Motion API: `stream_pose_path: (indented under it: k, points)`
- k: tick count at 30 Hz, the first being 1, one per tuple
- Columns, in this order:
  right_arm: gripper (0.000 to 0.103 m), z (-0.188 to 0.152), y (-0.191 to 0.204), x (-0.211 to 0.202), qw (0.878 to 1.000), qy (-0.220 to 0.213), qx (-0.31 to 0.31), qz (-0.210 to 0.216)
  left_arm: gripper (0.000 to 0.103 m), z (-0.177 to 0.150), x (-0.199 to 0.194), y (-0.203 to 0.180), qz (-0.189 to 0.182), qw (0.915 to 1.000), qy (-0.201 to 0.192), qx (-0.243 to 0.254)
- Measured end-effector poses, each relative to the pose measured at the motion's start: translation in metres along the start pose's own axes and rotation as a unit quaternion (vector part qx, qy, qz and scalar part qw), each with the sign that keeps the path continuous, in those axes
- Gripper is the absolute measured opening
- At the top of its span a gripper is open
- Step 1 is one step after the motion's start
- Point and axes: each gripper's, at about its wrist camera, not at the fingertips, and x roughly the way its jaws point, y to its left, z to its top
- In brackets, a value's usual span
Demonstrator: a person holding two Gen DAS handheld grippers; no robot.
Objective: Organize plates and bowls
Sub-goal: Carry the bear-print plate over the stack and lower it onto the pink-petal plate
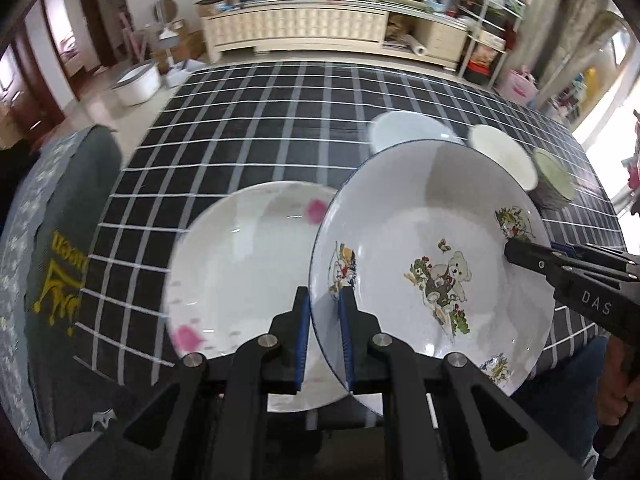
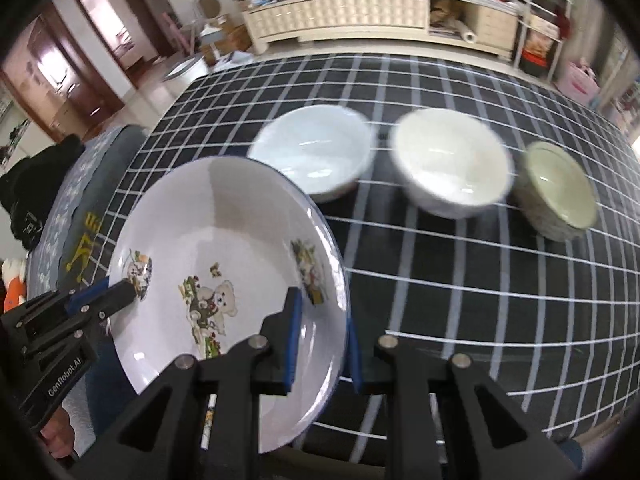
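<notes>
Left wrist view, left to right:
- Grey cushion with yellow print point(image 1: 60, 264), left edge of frame.
- Checked tablecloth point(image 1: 260, 128), black with white lines, covering the middle of the frame.
- Pink-flowered plate point(image 1: 244, 264), lower centre-left, lying on the cloth, its right side hidden behind the bear plate.
- Left gripper point(image 1: 325, 336), bottom centre; blue-padded fingers nearly together, clamped on the near-left rim of the bear plate.
- Bear plate point(image 1: 432, 256), lower centre-right, tilted and lifted clear of the cloth, overlapping the pink-flowered plate.
- Right gripper point(image 1: 516, 254), right edge, fingers pinching the plate's opposite rim.

Right wrist view, left to right:
- Left gripper point(image 2: 130, 292), lower left, tip on the bear plate's point(image 2: 224, 264) left rim.
- Right gripper point(image 2: 324, 340), bottom centre; fingers narrowly apart, one blue pad inside the plate and one outside, gripping its right rim.
- Pale blue bowl point(image 2: 316, 152), centre, upright on the cloth, just behind the plate.
- White bowl point(image 2: 452, 164), centre-right, near the blue bowl, apart from it.
- Green bowl point(image 2: 560, 188), right, topping a short stack of dishes.
- Cream sideboard point(image 2: 340, 12), top of frame, cluttered.
</notes>
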Motion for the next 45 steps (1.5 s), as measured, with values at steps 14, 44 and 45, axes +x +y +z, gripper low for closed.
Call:
stream_pose_path:
  k: [14, 44, 45]
  points:
    - [0.025, 0.01, 0.056, 0.04, 0.999, 0.036, -0.037, 0.016, 0.013, -0.02, 0.005, 0.072, 0.026, 0.9982, 0.017, -0.052]
    - [0.025, 0.021, 0.08, 0.073, 0.996, 0.062, -0.066, -0.013, 0.013, -0.011, 0.037, 0.101, 0.025, 0.9969, 0.028, -0.069]
    - [0.025, 0.021, 0.081, 0.074, 0.996, 0.062, -0.068, -0.015, 0.012, -0.01, 0.038, 0.102, 0.024, 0.997, 0.027, -0.069]
